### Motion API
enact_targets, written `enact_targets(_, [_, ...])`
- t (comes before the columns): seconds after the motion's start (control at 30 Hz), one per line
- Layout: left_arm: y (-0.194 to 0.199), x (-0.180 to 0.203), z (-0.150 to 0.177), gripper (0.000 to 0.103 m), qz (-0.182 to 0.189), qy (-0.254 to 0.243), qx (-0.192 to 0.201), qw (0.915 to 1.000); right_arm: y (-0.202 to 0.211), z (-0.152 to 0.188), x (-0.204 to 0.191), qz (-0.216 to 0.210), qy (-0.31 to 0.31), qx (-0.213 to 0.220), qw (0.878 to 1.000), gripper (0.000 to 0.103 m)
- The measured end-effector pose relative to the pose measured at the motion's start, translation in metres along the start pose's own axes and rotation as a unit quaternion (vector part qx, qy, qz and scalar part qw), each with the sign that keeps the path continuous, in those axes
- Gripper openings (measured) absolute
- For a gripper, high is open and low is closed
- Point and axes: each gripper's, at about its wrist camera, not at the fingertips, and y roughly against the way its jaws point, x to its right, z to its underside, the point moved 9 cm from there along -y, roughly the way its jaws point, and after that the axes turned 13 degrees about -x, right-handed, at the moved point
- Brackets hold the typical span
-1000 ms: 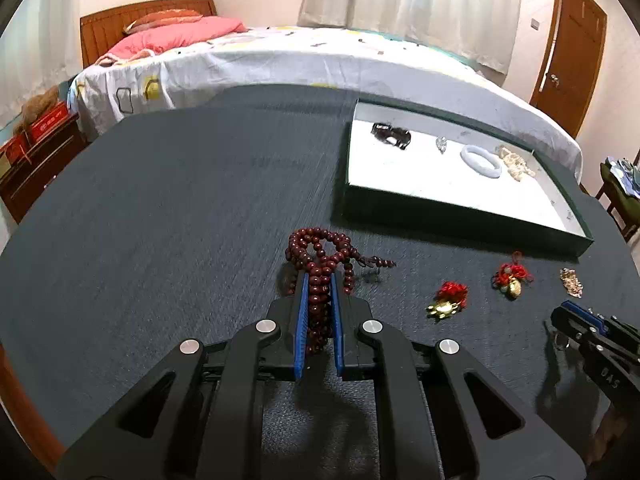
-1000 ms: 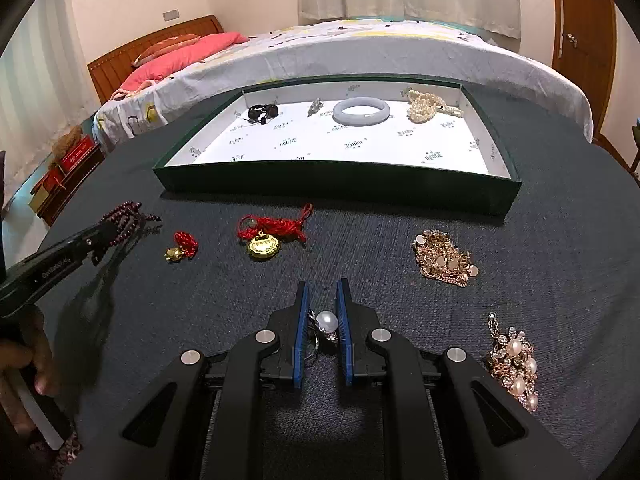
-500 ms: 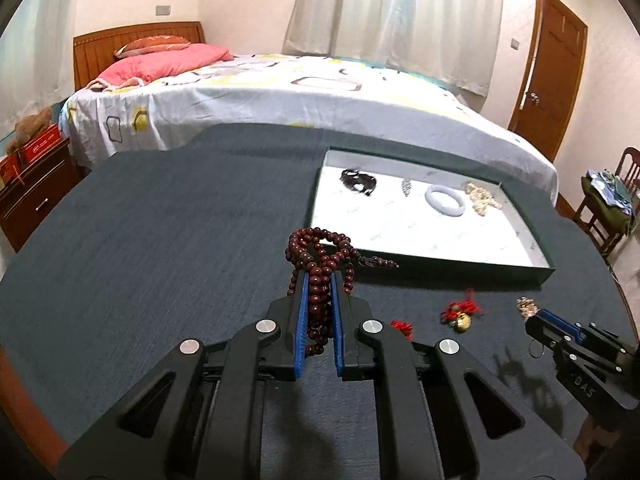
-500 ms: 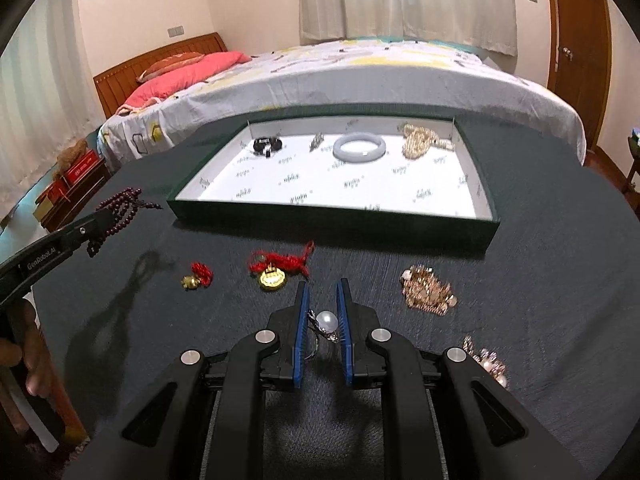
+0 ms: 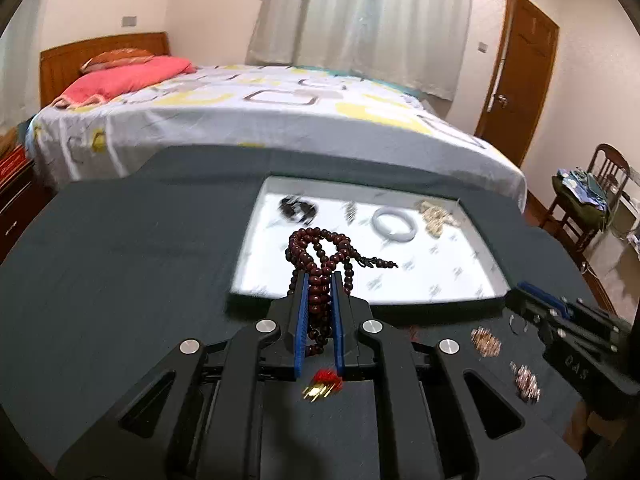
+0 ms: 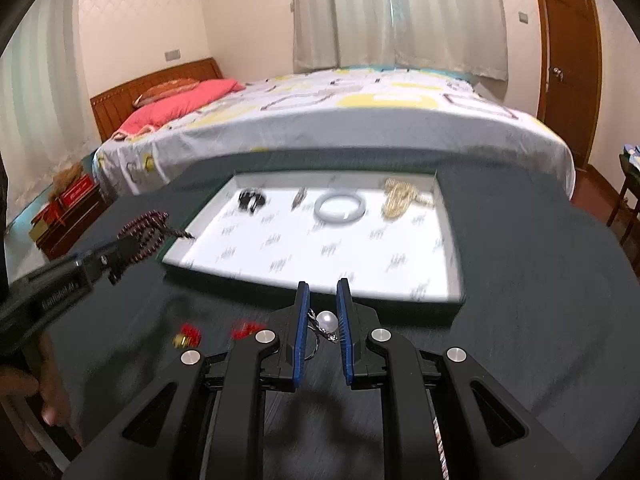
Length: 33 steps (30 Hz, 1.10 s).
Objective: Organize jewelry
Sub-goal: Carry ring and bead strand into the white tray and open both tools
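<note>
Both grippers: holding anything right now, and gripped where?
Left gripper is shut on the dark red bead strand, clamped mid-bunch with loops bulging past the tips. Right gripper is shut on a pearl ring, pinched between the blue pads.

Open tray [image 6: 256, 276] floor beyond green wall

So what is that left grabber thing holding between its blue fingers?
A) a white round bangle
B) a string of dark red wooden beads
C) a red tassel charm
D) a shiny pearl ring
B: the left gripper is shut on the string of dark red wooden beads, which loops up from between its blue fingers; the white round bangle lies in the white-lined tray.
</note>
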Motion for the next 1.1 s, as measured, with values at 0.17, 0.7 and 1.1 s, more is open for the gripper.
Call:
enact_targets(0.17, [-0.03,0.029,-0.023,0.011,0.017,-0.018,-0.005,0.9997,-0.011,-0.035,0.019,0.015,-0.002,0.018,1.0,0.015])
enact_targets(0.7, [-0.148,0.054,-0.054,0.011,0.017,-0.023,-0.08,0.9964,-0.117,-0.067,0.068,0.023,-0.021,-0.06,0.998,0.015])
enact_targets(1.1, [-0.175,0.05,-0.041,0.011,0.014,-0.017,-0.124,0.992,-0.143,-0.065,0.073,0.018,-0.018,-0.101,0.995,0.015])
